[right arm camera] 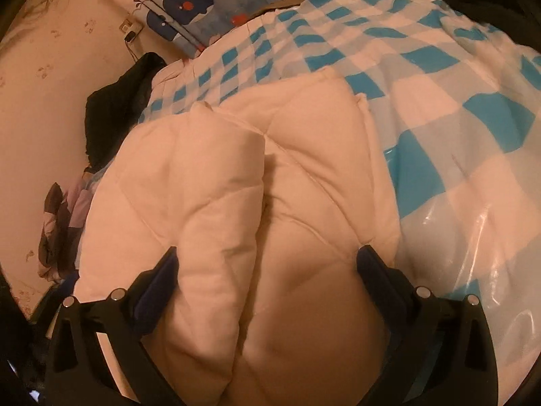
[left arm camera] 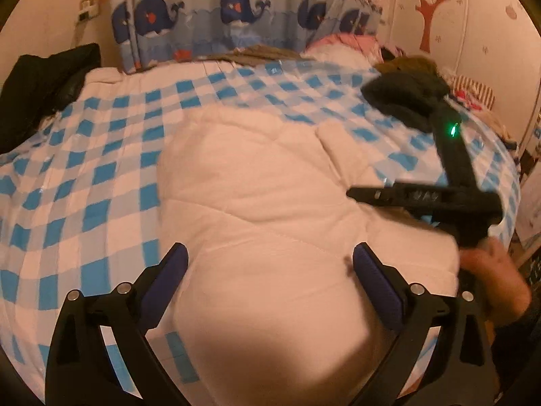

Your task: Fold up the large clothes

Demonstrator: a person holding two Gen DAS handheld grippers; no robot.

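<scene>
A large white quilted padded garment lies folded on the bed with the blue-and-white checked cover. My left gripper is open and hovers just above its near part, holding nothing. The right gripper also shows in the left wrist view, at the garment's right edge, held by a hand. In the right wrist view my right gripper is open, its jaws astride the garment, where a folded padded flap lies over the left side.
A dark garment lies at the bed's far left corner. A dark green garment and pink bedding lie at the far right. A whale-print curtain hangs behind the bed. Patterned cloth hangs off the left side.
</scene>
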